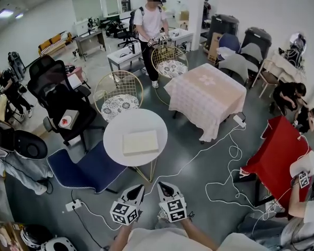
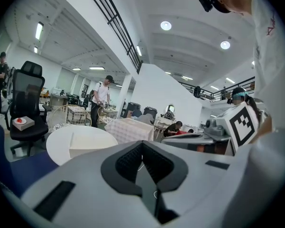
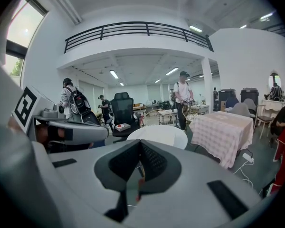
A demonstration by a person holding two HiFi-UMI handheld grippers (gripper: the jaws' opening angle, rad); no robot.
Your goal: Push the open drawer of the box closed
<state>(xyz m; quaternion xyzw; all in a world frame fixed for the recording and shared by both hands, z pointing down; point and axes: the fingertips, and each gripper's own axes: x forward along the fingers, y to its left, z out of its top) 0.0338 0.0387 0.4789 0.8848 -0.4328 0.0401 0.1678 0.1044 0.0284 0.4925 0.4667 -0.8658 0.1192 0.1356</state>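
Holding left gripper (image 1: 137,189) and right gripper (image 1: 163,186) side by side, jaws of each pressed together on nothing; facing box (image 1: 140,142) well ahead of both, flat on round table (image 1: 115,129).

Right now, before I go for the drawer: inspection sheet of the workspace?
Surface: round white table, holding only the box.
Job's things: cream box lies flat near the table's middle; the pictures do not show whether its drawer is open.
Clutter: nothing seen on the table besides the box.
Grippers: left tongs and right tongs both shut, empty, short of the table.
Cables: white cable looped over the floor at right; power strip at left.
Surroundings: blue chair beside the table; wire chair behind it; checked-cloth table; red table; several people around.
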